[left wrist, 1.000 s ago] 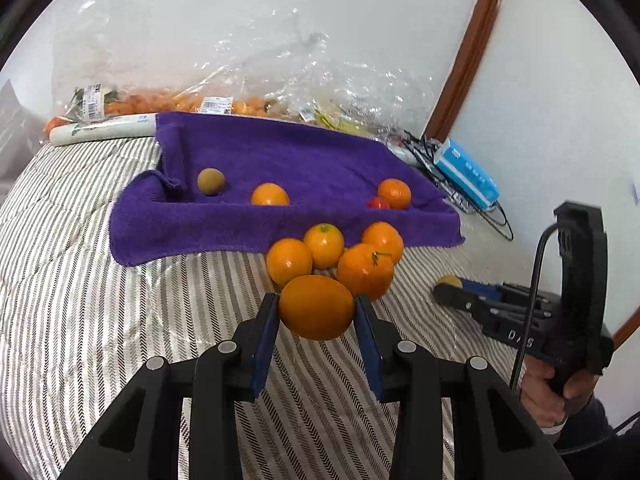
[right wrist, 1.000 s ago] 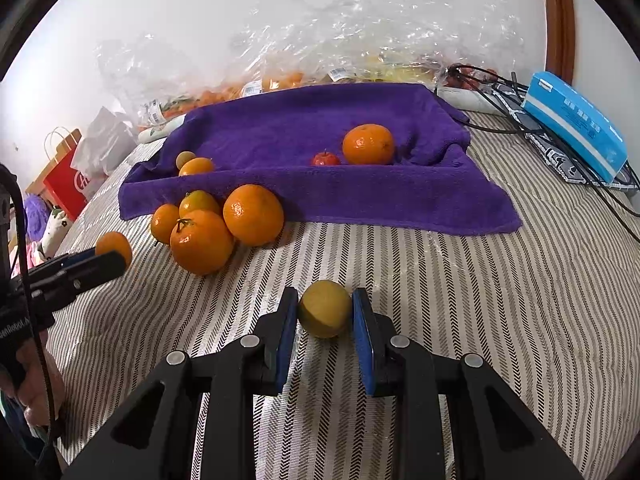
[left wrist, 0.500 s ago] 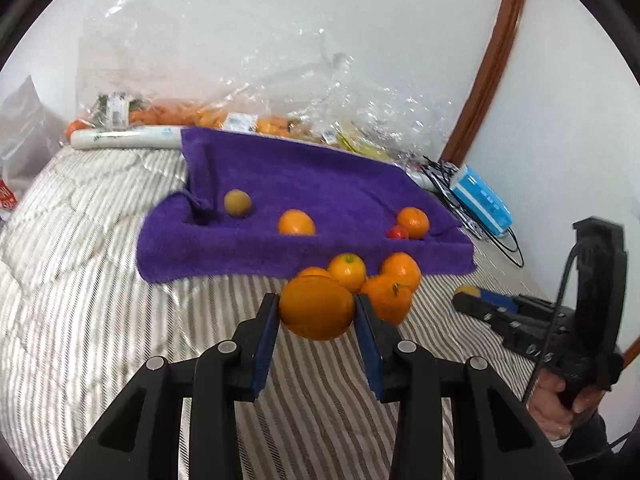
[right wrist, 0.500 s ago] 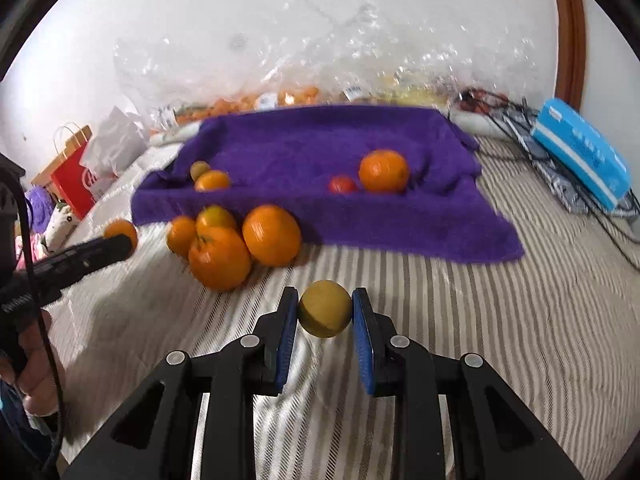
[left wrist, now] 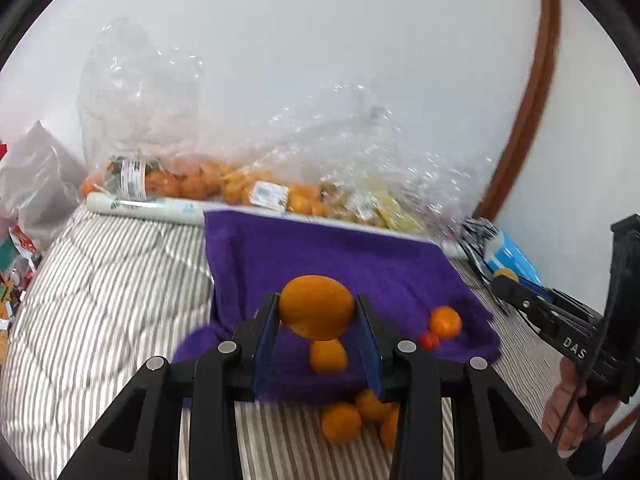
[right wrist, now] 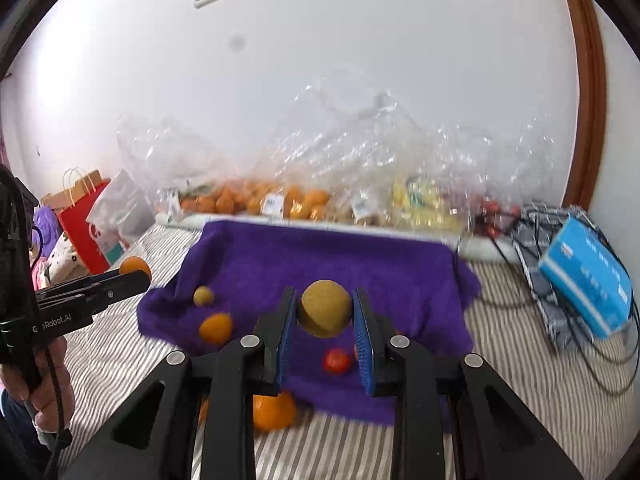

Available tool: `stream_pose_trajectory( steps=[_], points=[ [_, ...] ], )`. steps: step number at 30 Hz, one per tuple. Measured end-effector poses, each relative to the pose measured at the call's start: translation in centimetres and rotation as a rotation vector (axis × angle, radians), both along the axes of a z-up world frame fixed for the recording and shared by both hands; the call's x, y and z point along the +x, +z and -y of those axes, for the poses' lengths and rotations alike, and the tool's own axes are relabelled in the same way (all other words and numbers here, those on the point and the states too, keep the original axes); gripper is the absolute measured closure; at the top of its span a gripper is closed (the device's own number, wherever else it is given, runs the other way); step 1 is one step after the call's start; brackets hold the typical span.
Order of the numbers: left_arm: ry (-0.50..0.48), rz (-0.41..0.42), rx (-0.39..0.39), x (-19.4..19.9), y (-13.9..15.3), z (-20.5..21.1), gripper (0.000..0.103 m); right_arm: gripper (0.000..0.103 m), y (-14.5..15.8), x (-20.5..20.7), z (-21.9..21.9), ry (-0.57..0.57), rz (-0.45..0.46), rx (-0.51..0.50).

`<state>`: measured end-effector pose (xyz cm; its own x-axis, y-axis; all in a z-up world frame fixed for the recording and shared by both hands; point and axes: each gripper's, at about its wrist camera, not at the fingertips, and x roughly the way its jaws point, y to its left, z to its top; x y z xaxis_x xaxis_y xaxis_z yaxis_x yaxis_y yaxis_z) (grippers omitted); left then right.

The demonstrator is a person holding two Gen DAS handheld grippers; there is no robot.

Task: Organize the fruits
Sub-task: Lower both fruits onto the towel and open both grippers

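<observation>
My left gripper (left wrist: 316, 330) is shut on a large orange (left wrist: 316, 306), held in the air over the front of the purple towel (left wrist: 340, 256). My right gripper (right wrist: 325, 330) is shut on a round yellow-green fruit (right wrist: 326, 308), also lifted above the purple towel (right wrist: 360, 256). On the towel lie a small orange (left wrist: 328, 356), another orange (left wrist: 445, 322) with a small red fruit (left wrist: 429, 340) beside it, and a small yellow-green fruit (right wrist: 203, 295). Several oranges (left wrist: 342, 422) sit on the striped bedding in front of the towel.
Clear plastic bags of fruit (left wrist: 240, 188) line the wall behind the towel. A blue tissue pack (right wrist: 588, 280) and dark cables (right wrist: 528, 248) lie to the right. Paper and plastic bags (right wrist: 86, 224) stand at the left. A person's hand (left wrist: 576, 412) holds the other gripper.
Both grippers have risen and moved toward the towel with their fruits still held. The pile of oranges on the bedding now lies below and behind the fingertips.
</observation>
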<state>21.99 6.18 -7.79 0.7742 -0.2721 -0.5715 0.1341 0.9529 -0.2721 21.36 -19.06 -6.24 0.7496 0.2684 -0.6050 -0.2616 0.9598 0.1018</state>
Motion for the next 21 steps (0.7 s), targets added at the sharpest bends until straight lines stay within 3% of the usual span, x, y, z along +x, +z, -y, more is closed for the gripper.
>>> stream_pose_trajectory(
  steps=[6,11,17,21],
  points=[
    [0.075,-0.008,0.016,3.7,-1.6,0.5,0.067,0.076,-1.6,4.3,1.1,-0.029,-0.025,0.002],
    [0.115,-0.040,0.007,3.9,-4.0,-0.3,0.067,0.076,-4.8,5.9,3.1,-0.093,-0.075,0.034],
    [0.137,-0.042,-0.057,4.0,-4.9,-1.2,0.067,0.076,-6.1,6.6,4.6,-0.162,-0.085,0.023],
    [0.155,-0.033,-0.042,3.7,-5.1,-1.3,0.067,0.076,-6.6,6.8,5.0,-0.191,-0.082,0.047]
  ],
)
